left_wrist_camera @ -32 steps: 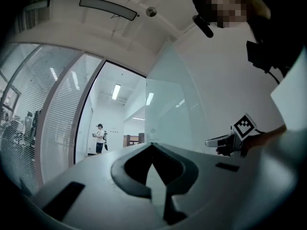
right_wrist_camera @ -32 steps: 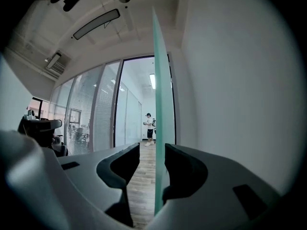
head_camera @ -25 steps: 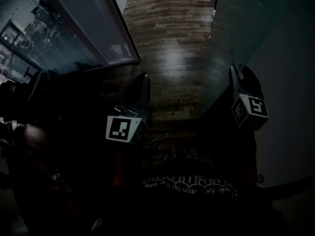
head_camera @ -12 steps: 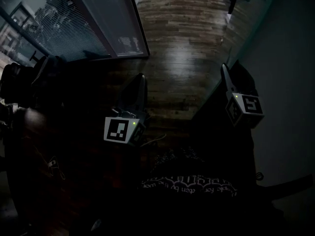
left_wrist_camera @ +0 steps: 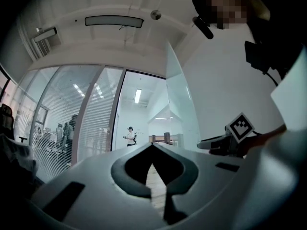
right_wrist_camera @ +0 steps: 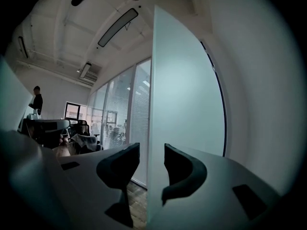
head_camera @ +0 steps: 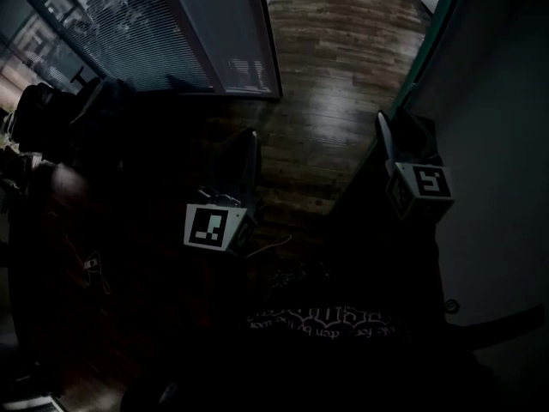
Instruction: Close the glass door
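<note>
**Glass door**: The frosted panel stands upright, directly ahead of the right tongs. Its free vertical edge runs up between that tool's two jaws. The door is open. In the left gripper view it stands edge-on, ahead and to the right of the left tongs, and the doorway beside it is unobstructed.

**Glazed partition with blinds**: Fixed, ahead of and to the left of the left tongs, well apart from both tools.

**Wooden floor**: Bare boards run forward between the two tools and on through the opening.

**Right tongs:** The jaws are parted and straddle the door edge, one on each face of the panel. A sliver of background shows between the left jaw and the glass, so I judge the pane is not yet clamped. The marker cube sits just behind the jaws.

**Left tongs:** The jaw tips meet, with only floor visible in the gap behind them. They hold nothing and are near no part of the door.

**Progress:** Judged to be at the start. The tool is placed on the door edge, but a firm hold and the whole swing to the frame are yet to be done.
</note>
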`<state>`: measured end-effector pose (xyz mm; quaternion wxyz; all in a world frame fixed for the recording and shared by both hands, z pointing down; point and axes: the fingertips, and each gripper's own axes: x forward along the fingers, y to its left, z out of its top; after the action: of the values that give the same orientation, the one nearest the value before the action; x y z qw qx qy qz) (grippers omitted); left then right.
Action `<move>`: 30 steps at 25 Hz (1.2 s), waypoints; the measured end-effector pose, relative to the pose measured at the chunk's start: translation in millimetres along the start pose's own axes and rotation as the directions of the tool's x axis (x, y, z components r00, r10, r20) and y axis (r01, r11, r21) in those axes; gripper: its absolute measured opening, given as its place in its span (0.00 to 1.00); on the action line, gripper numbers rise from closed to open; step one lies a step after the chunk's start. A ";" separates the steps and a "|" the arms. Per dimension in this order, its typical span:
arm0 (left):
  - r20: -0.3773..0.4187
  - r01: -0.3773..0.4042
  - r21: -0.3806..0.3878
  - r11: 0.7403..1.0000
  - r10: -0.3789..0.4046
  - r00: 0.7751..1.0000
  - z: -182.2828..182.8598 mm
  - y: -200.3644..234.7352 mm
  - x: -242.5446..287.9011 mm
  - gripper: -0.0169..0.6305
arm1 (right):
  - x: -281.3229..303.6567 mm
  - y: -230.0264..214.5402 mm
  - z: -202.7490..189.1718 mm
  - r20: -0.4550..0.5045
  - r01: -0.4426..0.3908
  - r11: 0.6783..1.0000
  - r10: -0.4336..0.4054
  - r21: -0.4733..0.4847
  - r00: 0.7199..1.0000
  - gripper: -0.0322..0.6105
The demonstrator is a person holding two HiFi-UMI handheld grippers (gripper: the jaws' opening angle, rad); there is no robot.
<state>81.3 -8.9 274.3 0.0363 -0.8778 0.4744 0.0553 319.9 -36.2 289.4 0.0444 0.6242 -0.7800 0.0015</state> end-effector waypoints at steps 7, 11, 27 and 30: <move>-0.015 -0.101 0.015 0.995 0.101 0.995 -6.9 30.7 2.8 0.03 | 34.1 24.7 5.4 0.018 -0.096 0.995 0.096 -0.015 0.995 0.28; 0.000 -0.140 0.047 0.989 0.140 0.990 -3.3 39.0 15.1 0.03 | 53.5 34.7 8.2 0.033 -0.142 0.989 0.142 -0.030 0.989 0.28; 0.014 -0.204 0.071 0.976 0.204 0.979 1.3 95.4 38.9 0.03 | 130.7 75.7 14.2 0.033 -0.227 0.974 0.228 -0.013 0.973 0.28; 0.011 -0.193 0.074 0.978 0.193 0.981 0.0 113.6 48.5 0.03 | 145.9 81.8 14.2 0.033 -0.215 0.977 0.215 -0.009 0.976 0.28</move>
<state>12.6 -111.2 266.6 0.0647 -0.8255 0.5590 0.0425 207.7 -161.1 289.9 0.0325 0.5359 -0.8436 -0.0064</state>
